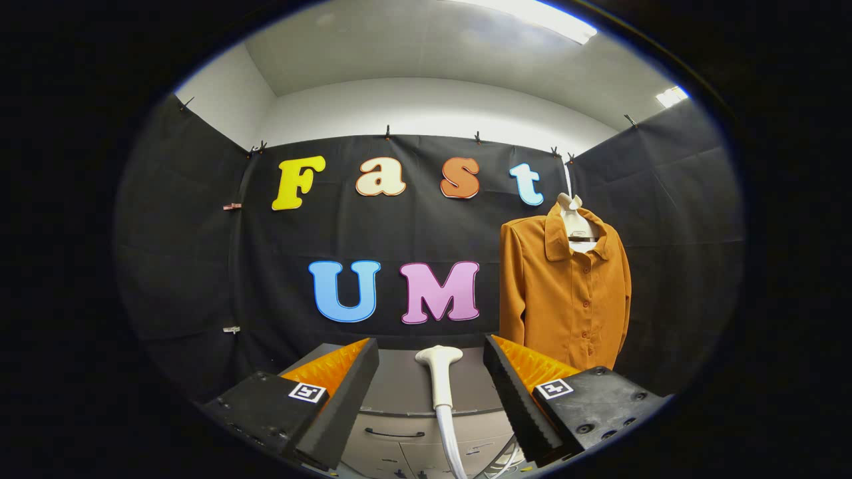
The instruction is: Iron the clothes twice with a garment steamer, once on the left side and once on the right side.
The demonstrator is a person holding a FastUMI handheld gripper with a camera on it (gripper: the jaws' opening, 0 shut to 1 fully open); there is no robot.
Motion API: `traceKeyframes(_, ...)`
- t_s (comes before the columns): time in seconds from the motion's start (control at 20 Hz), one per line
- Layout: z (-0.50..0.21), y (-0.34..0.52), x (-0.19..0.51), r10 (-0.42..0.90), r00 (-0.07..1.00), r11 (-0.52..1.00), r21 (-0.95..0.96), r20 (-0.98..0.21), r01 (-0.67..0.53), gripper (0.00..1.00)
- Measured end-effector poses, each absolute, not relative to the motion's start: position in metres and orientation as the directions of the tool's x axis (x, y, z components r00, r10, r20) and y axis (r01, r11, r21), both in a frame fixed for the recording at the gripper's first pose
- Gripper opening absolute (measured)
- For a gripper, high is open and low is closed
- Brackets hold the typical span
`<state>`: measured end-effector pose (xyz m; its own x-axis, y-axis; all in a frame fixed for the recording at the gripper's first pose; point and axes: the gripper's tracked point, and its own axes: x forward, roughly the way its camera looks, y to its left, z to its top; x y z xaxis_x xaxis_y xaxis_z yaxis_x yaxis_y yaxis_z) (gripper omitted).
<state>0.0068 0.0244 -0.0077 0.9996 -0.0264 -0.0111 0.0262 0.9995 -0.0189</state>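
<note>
- gripper [431,392] is spread wide, grasping nothing, fingers well apart with the steamer head [438,356] sitting in the gap between them but touching neither
- steamer's white, head up top, handle and hose [450,439] running down toward the near side. looks parked upright so you can just close on the handle, that's my guess anyway
- it stands on or by a grey cabinet [399,382] with a drawer handle [394,434] showing below. drawer is closed so no idea what's inside
- the shirt [566,293], rust-orange and buttoned up, hangs on a white hanger [576,223] against the far wall, off to the right and well beyond the fingers
- hanging it flat with the front facing out makes sense, both halves of the front are reachable for a left pass and a right pass
- nothing ironed yet I'd say, grabbing the steamer comes first
- some cables near the right finger, too blurry to call
</note>
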Motion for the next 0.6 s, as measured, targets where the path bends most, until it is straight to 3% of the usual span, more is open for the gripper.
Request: traceKeyframes(0.6,-0.037,0.043,0.003,-0.113,0.989,0.993,-0.028,-0.091,0.111,0.98)
